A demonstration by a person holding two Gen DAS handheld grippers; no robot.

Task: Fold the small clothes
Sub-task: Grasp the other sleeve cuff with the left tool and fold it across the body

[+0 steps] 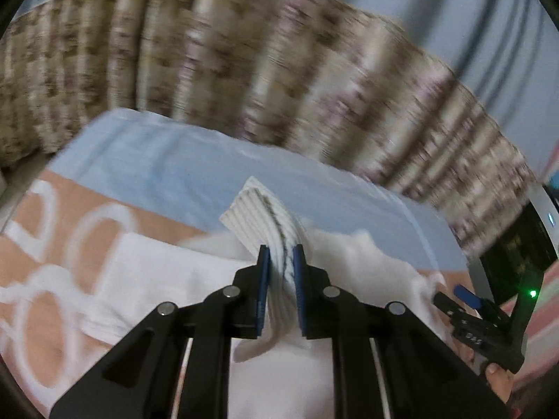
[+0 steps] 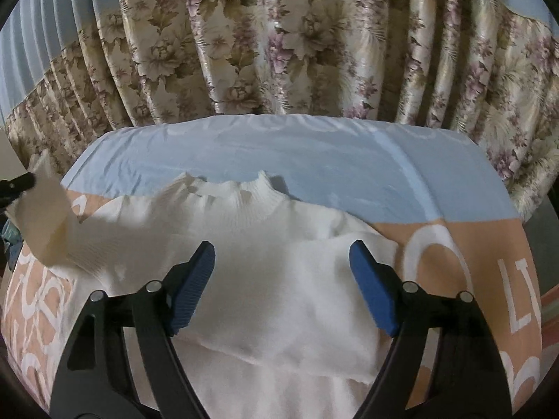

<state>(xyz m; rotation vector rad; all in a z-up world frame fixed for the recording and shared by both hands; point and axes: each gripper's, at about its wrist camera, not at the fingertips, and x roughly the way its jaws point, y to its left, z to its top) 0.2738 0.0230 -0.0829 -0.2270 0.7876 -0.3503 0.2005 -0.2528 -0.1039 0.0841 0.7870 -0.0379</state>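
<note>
My left claw (image 1: 281,258) pinches the white sweater's (image 2: 265,262) sleeve cuff (image 1: 256,209); my right claw (image 2: 281,272) hangs open above its middle, bare bed (image 2: 314,150) beyond the collar.

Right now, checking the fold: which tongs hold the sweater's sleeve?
The left tongs, shut on the ribbed cuff; the right tongs stand open over the white sweater.
</note>
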